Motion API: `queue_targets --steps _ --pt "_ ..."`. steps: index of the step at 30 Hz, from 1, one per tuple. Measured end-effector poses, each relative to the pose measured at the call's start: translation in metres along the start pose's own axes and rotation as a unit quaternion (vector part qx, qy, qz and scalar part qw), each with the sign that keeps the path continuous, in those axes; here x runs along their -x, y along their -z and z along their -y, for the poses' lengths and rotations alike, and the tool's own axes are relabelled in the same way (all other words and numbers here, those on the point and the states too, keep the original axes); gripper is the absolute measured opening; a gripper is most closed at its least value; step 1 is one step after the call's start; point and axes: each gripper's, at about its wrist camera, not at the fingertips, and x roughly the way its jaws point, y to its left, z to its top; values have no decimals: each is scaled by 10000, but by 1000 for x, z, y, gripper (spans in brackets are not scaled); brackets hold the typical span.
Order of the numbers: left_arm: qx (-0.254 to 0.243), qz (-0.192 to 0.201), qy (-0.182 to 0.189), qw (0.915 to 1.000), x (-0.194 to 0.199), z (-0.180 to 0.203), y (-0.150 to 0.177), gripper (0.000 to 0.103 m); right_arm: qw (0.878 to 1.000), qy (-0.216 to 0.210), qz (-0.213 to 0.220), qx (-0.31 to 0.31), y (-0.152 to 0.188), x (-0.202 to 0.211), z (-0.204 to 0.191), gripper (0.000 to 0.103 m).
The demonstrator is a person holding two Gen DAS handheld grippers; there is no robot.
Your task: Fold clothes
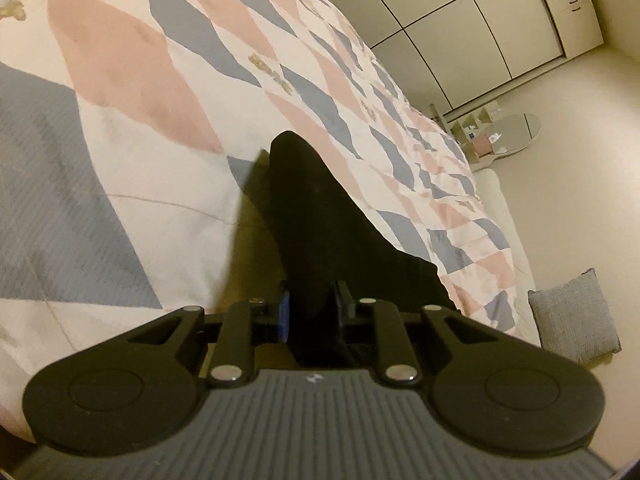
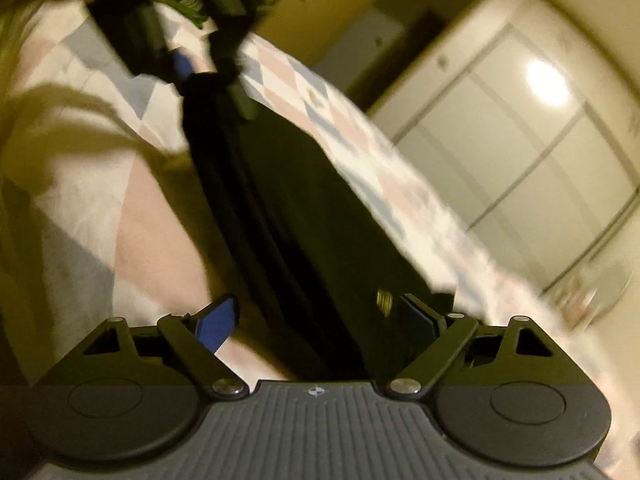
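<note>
Jaws: left gripper [image 1: 311, 312] clamps black garment [image 1: 320, 216]; right gripper [image 2: 318, 320] wide.

The left tool [image 1: 310, 314] is matte black: two round housings, each with a shallow circular recess, flank a grey ribbed plate that bears a small white emblem. Black link bars pinned with silver rivets run forward to the fingers, which carry blue pads [image 1: 284, 316]. The right tool [image 2: 320, 316] has the same build, with blue pads [image 2: 216, 324], silver rivets, grey ribbed plate and white emblem.
</note>
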Motion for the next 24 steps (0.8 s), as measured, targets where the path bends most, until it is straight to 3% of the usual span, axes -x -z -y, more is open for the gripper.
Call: queue_targets --steps 2,3,4,5,8,9,12,15,17,19,21,24 --pt "-28 -23 -18 10000 1 0 -1 17 9996 146 102 238 -5 -9 -10 76" --pt "-42 -35 -26 10000 1 0 -1 17 9993 161 111 326 -6 -13 -14 66" --pt "-58 -43 -35 10000 2 0 -1 17 9994 118 71 326 -6 -17 -16 39" --pt "-110 19 -41 9999 5 0 -2 17 9995 62 19 300 -5 -21 -17 28" --pt "-257 543 245 9979 32 -1 -2 19 10000 45 -21 69 -4 -23 -16 24" --pt "-306 708 334 9965 41 -1 -2 23 9999 11 -31 -103 -4 -22 -13 23" --pt "-460 707 245 9961 35 10 -1 28 9962 -240 -45 -840 -7 -21 9 21" --pt "-614 706 157 9955 28 20 0 28 9790 -599 -87 -1946 -10 -22 38 20" --pt "-716 705 97 9949 24 28 1 28 9549 -804 -78 -2858 -7 -20 64 19" --pt "-818 704 38 9941 20 35 1 28 9212 -995 -37 -3761 1 -19 94 18" --pt "-928 700 -18 9932 15 43 2 28 8770 -1153 49 -4664 17 -15 127 18" --pt "-1499 484 126 9874 -13 84 12 28 8011 -1222 332 -5850 54 -2 171 18"
